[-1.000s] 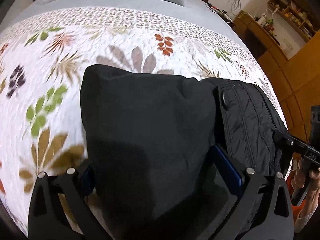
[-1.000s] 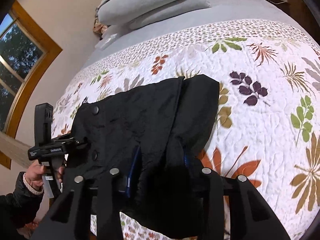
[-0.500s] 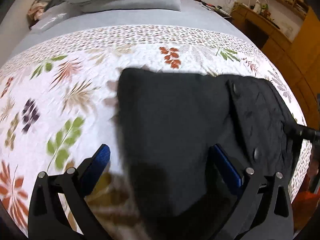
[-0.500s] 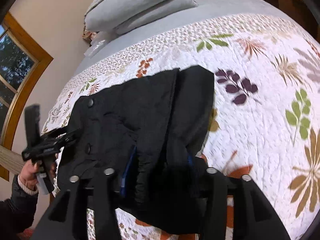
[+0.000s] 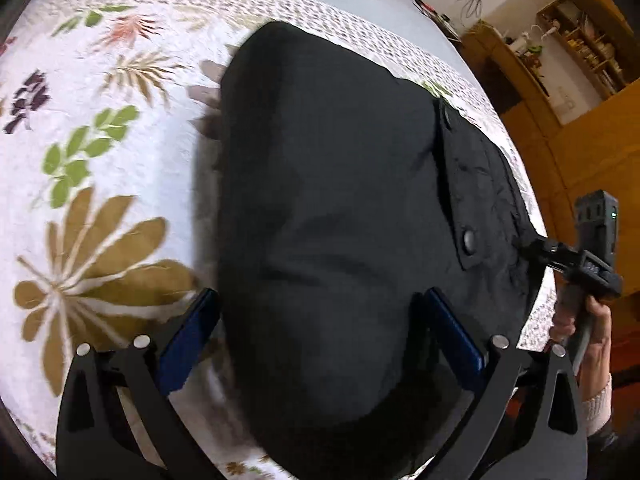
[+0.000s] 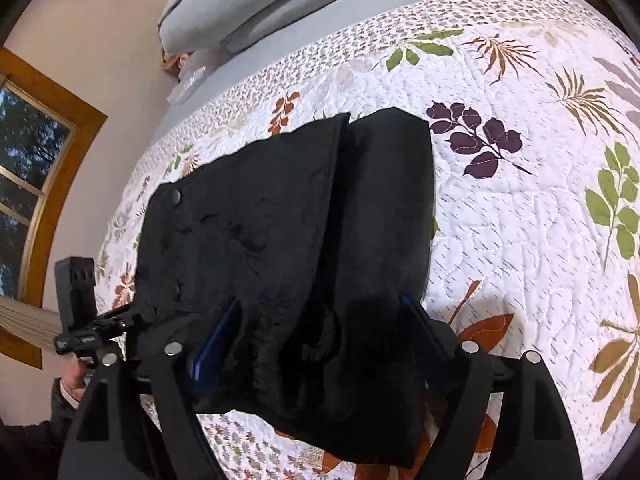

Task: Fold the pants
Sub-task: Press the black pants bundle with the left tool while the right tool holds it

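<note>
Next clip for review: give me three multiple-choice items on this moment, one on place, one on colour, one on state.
1. The pants lie on:
A. grey pillows
B. the floral quilt
C. a wooden shelf

2. The pants are:
A. black
B. blue
C. grey

3. The left tongs are:
A. shut, pads touching
B. out of view
C. open, astride the fabric

Answers:
1 B, the pants rest on the leaf-printed quilt.
2 A, the fabric is black throughout.
3 C, the left tongs have their blue pads spread wide.
</note>
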A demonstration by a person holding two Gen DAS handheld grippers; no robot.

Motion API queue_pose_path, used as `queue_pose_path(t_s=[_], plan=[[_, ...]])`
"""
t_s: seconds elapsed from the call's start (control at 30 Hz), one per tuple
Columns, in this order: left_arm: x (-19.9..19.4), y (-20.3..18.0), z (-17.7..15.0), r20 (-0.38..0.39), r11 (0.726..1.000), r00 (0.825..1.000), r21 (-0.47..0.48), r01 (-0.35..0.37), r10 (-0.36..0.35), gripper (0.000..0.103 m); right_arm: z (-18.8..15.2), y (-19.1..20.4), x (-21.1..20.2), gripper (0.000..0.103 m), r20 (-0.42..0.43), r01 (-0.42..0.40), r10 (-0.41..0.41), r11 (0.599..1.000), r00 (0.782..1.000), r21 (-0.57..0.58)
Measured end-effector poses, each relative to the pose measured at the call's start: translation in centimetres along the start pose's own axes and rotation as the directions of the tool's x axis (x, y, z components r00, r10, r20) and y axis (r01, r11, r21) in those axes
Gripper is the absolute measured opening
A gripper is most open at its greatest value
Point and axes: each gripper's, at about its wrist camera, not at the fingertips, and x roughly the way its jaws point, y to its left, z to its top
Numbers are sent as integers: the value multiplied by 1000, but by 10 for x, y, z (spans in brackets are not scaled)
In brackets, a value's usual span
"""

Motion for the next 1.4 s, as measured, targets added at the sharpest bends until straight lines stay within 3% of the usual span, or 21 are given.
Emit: queue_pose_path(t_s=[0.13,0.2,0.33,0.5,0.67,0.8,1.13,1.27,1.4], plan=[[7,-5,4,-13,1000,1000,16,-12,12,98,-2,4,3,76,5,24,-24,999,1000,-30],[7,-7,5,-14,999,1000,40,-9,10,84,-3,3,3,73,10,19,-19,999,1000,-29],[3,-7,3,-9,999,1000,35,-3,4,70,-5,4,1,69,23,32,-31,998,999,-45],[-5,-8,2,7,998,1000,56,-7,6,41,-4,9,1,66,35,29,-27,998,999,-59],[-3,-13,8,26,997,1000,78,-10,8,31,4,9,0,57,67,4,-1,999,998,-39],[0,-14,20,31,997,999,81,-15,13,31,16,8,2,50,78,-4,6,1000,997,-29],[2,-20,32,77,987,994,131,-91,82,34,19,13,8,51,98,46,-43,998,994,-33],[-1,-21,29,104,984,988,128,-124,111,54,17,9,9,62,111,60,-60,998,992,5],[-11,-27,23,170,960,963,152,-233,207,89,12,12,2,74,130,122,-123,992,984,14]])
